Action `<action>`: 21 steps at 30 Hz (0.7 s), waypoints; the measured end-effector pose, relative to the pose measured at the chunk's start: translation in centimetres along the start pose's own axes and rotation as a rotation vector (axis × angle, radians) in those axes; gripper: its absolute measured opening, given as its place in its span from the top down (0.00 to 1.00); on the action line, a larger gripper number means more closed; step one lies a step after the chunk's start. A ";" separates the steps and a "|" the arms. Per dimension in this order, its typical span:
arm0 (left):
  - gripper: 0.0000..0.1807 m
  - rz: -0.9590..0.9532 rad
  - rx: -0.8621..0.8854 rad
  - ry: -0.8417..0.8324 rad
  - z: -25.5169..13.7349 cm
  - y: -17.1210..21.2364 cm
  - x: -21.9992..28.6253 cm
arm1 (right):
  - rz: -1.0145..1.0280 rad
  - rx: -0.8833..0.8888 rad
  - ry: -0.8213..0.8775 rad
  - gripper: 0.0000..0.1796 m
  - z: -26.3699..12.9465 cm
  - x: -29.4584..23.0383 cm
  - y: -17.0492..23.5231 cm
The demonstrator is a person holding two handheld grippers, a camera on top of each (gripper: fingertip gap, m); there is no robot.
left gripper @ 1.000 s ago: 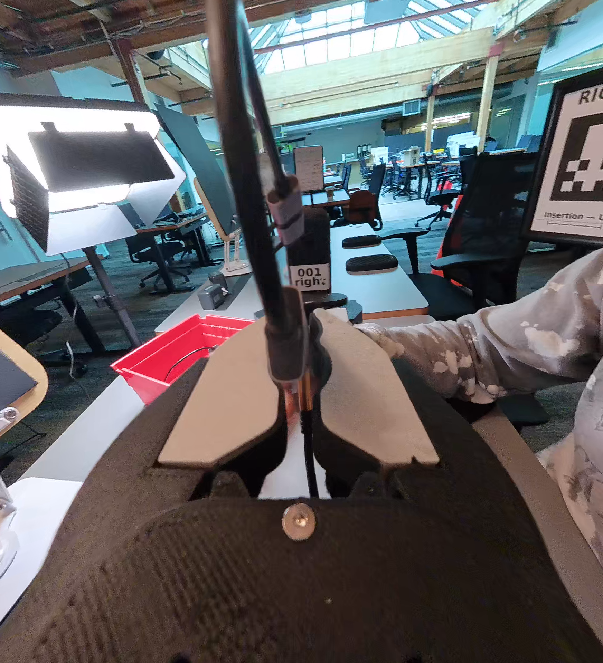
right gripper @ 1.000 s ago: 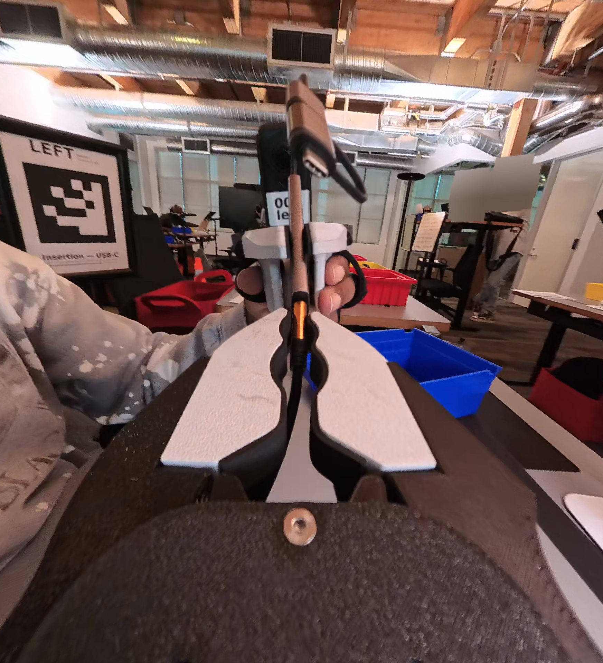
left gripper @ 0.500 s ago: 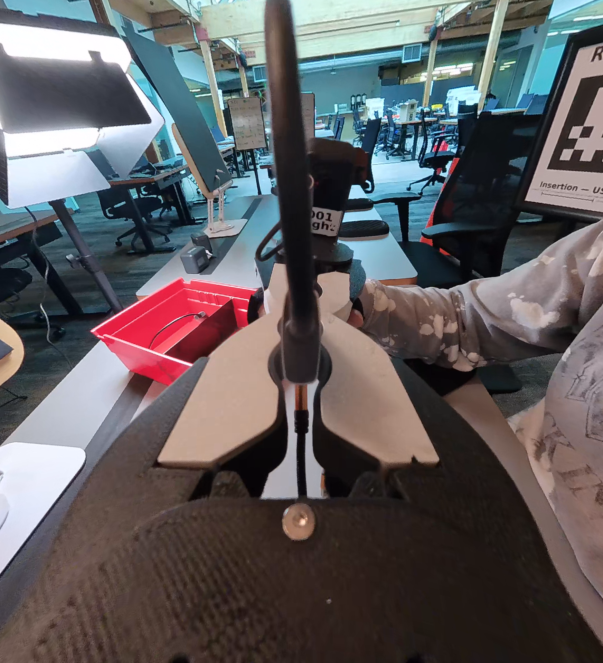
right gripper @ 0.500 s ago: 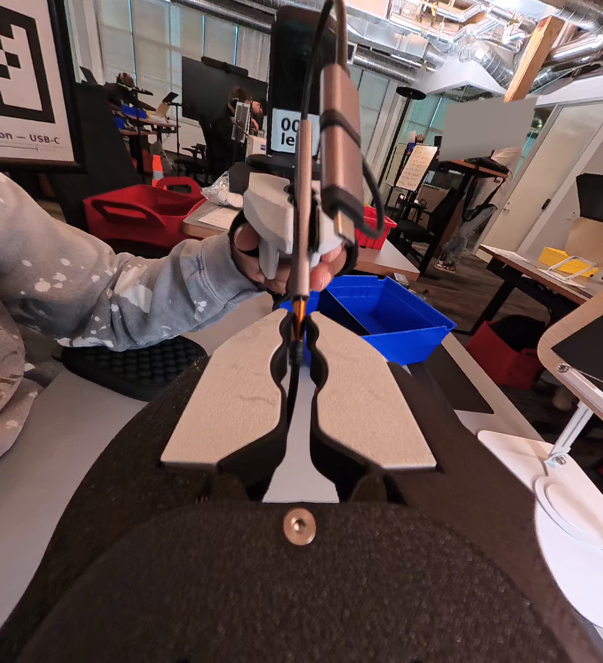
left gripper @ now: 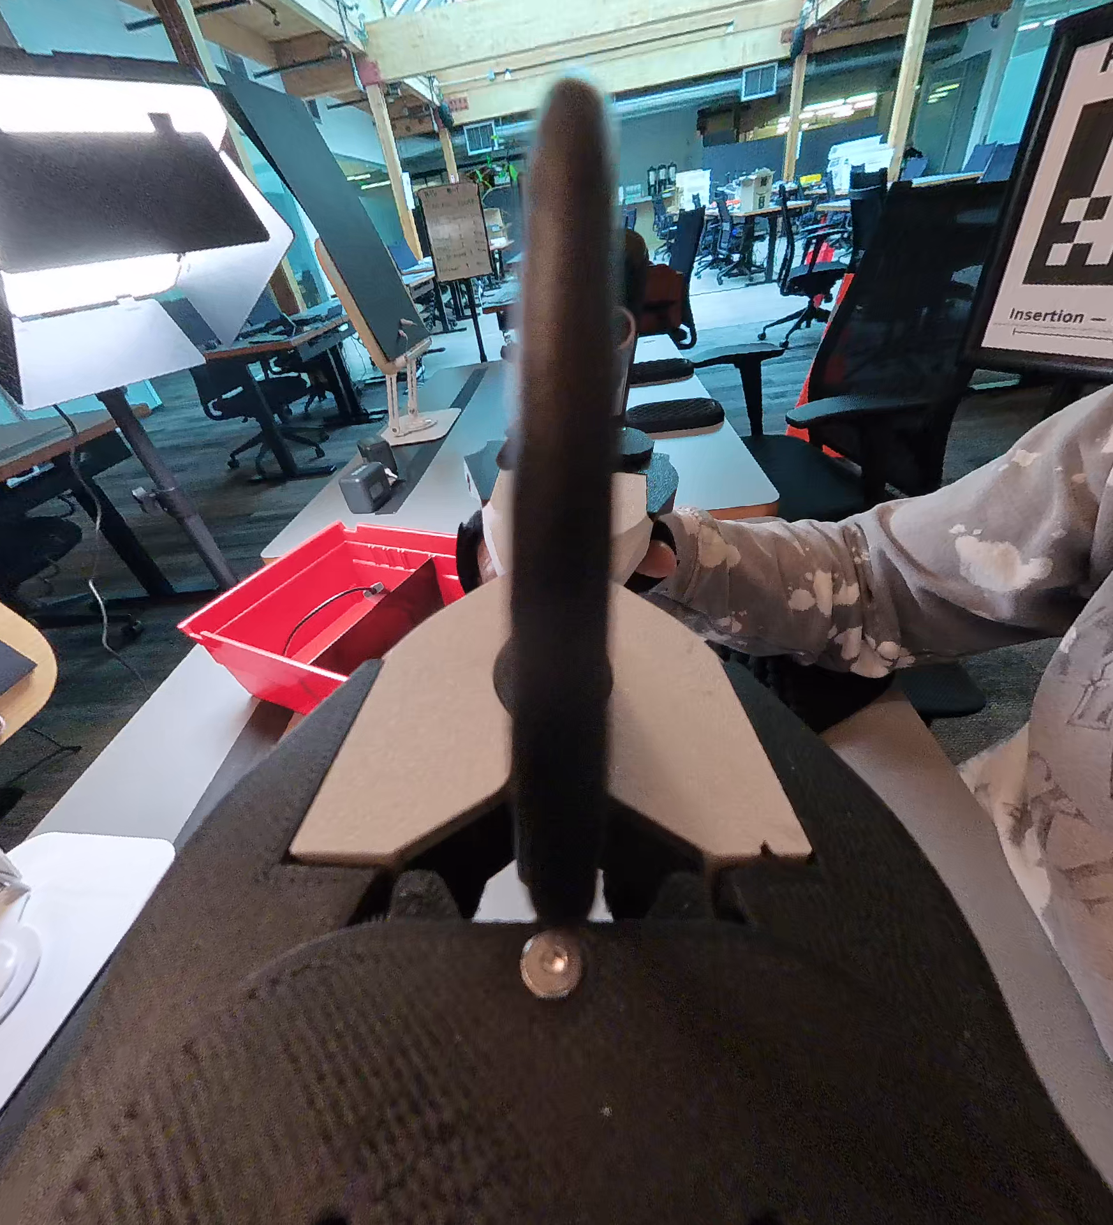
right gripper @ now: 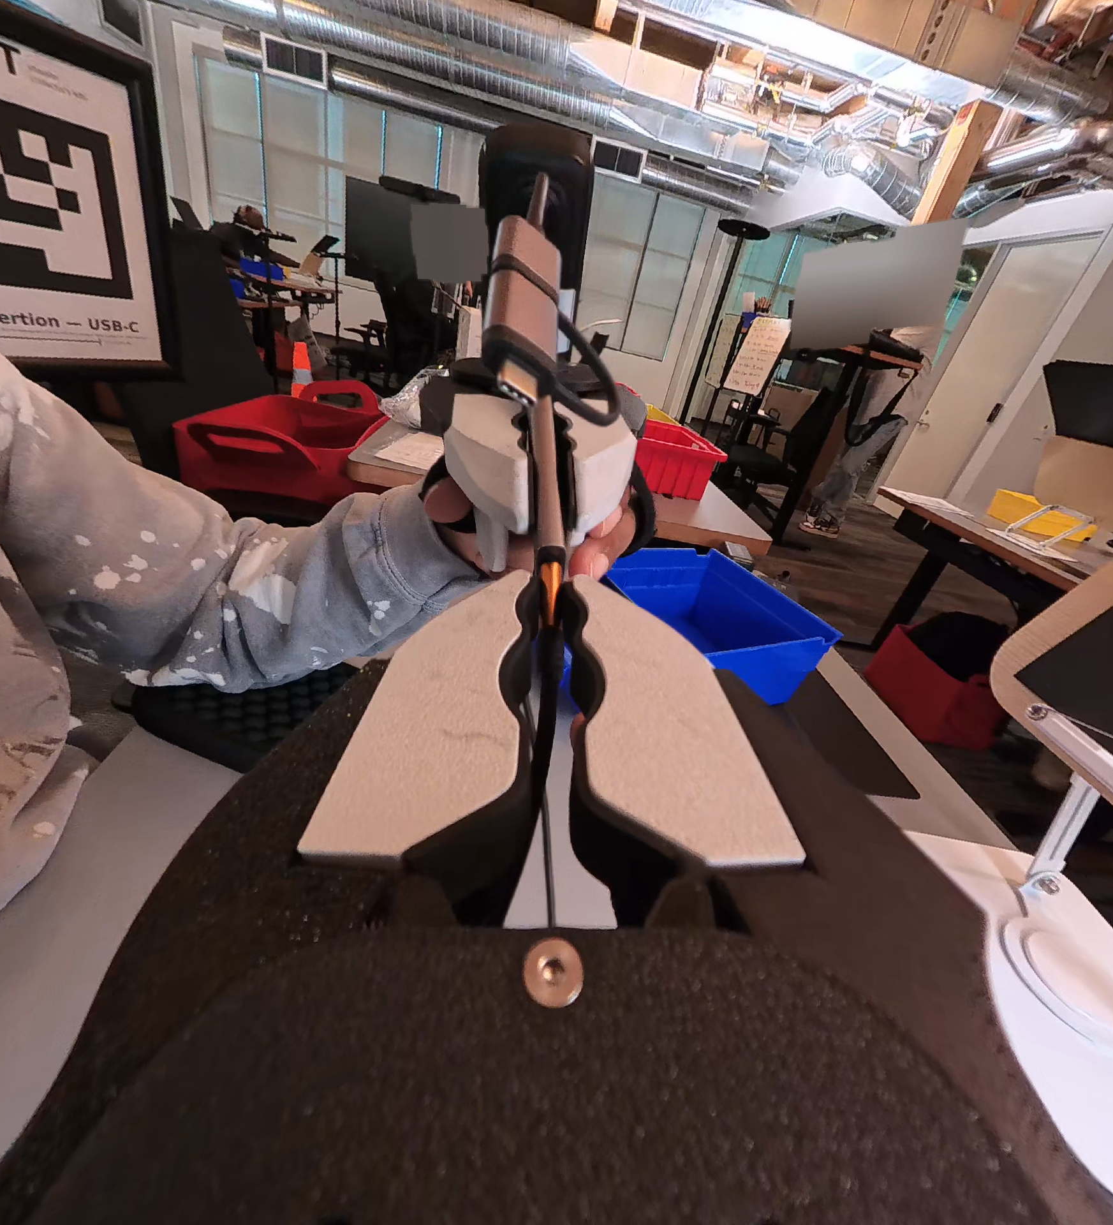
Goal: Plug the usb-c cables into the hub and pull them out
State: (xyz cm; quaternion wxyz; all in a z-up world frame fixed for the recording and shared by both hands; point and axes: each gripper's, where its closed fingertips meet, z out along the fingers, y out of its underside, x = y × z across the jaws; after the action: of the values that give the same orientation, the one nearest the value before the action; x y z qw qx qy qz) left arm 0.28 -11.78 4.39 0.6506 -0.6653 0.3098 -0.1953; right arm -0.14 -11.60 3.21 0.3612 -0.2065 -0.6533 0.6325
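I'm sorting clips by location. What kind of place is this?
Most likely an open-plan office or lab workspace: rows of desks with black office chairs, exposed ceiling ducts, a studio light panel and red and blue parts bins.

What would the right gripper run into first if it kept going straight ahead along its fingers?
Most likely the left gripper, directly ahead and facing the right gripper, with the grey hub held above it. The cable plug pinched in the right fingers already reaches between the left fingers; exact depth is unclear.
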 end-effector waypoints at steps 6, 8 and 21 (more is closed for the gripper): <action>0.89 0.008 -0.009 -0.005 -0.3 0.1 -0.1 | 0.000 0.023 -0.006 0.97 0.0 -0.3 -0.6; 0.93 0.023 -0.013 0.003 -0.2 0.1 0.2 | -0.002 0.026 -0.002 0.97 0.0 -0.3 -0.6; 0.94 0.057 -0.105 0.024 0.0 1.1 0.7 | -0.065 -0.083 -0.009 0.97 0.0 -0.8 0.6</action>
State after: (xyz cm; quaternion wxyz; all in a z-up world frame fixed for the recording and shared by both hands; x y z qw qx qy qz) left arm 0.62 -12.24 3.18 0.6165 -0.6870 0.3461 -0.1680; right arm 0.26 -12.14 2.50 0.3699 -0.1971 -0.6869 0.5937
